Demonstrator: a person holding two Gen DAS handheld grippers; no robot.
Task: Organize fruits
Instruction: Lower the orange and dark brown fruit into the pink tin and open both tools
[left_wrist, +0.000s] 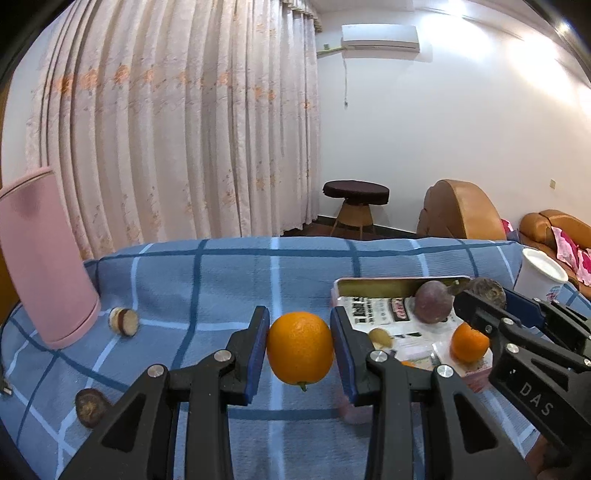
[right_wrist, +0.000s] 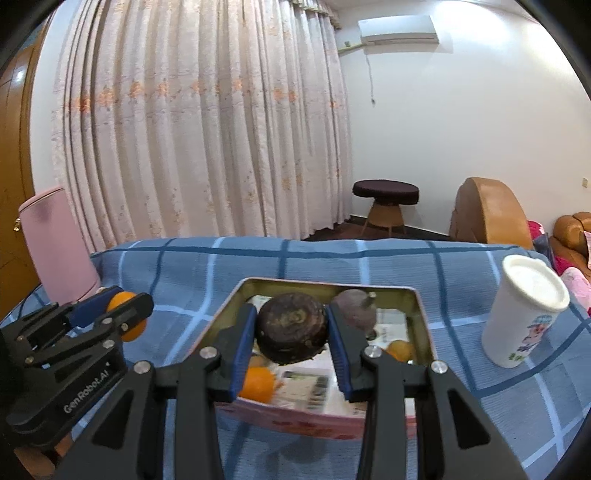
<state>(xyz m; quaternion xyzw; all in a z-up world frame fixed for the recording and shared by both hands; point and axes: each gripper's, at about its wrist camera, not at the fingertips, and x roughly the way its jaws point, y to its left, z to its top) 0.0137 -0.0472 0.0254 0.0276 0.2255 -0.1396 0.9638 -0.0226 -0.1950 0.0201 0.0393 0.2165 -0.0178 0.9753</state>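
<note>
An orange (left_wrist: 300, 348) was held off the cloth, pinched between the blue pads of the left gripper (left_wrist: 300, 350), its stem end turned downward. A dark brown, rough-skinned round fruit (right_wrist: 291, 326) was clamped in the same way by the right gripper (right_wrist: 291, 332), which was poised above the near left part of an open metal tin (right_wrist: 421, 306). The tin was seen lying on the blue checked cloth (left_wrist: 207, 280) to the right of the left gripper, its rim raised on all sides and its floor lined with printed paper. Inside it a purplish round fruit (right_wrist: 352, 306) was set toward the far wall, a smaller orange (left_wrist: 470, 342) near the front, and other orange pieces partly hidden behind the fingers.

Open cloth was left ahead of and to the left of the held orange, as far as the far edge of the covered surface. That stretch was bounded on the left by a pink cylindrical container (left_wrist: 44, 258), with a small cut piece (left_wrist: 123, 321) just beside its base and a dark brown slice (left_wrist: 88, 406) near the lower left edge. A white lidded cup (right_wrist: 524, 314) stood upright to the right of the tin, apart from it, with bare cloth between.
</note>
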